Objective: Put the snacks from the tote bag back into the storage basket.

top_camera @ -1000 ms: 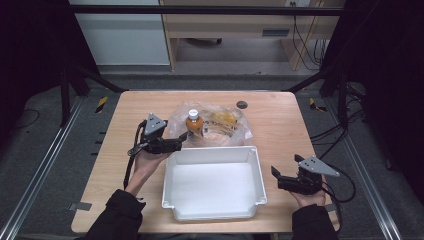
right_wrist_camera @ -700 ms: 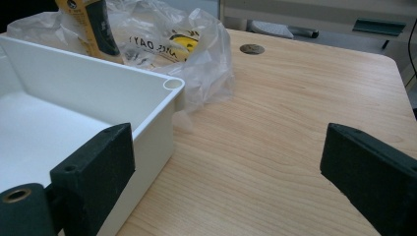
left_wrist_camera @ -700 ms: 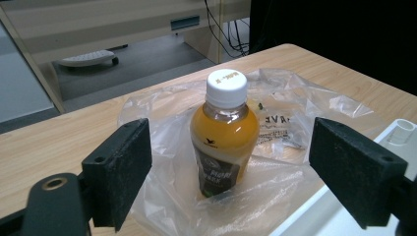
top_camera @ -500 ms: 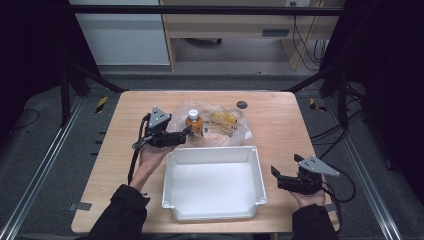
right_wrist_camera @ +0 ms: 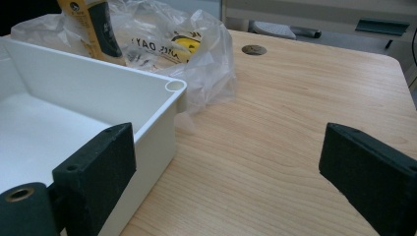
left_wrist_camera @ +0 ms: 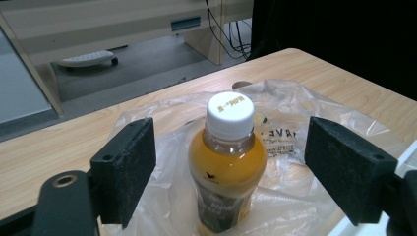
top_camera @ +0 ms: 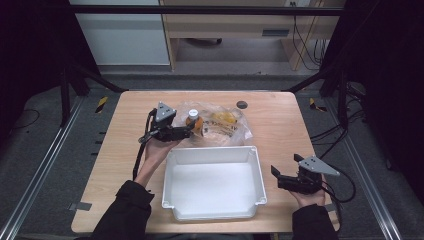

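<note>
Orange bottle (left_wrist_camera: 227, 164) upright between the left gripper's (left_wrist_camera: 228, 167) spread jaws — untouched

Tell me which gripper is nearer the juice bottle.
Left. The left gripper sits right at the juice bottle, open fingers either side of it, not touching. The right gripper rests beyond the white bin, at its right side.

Left gripper (top_camera: 192, 131) extended forward, jaws spread wide; right gripper (top_camera: 274, 175) held low near the body, jaws likewise apart.
</note>
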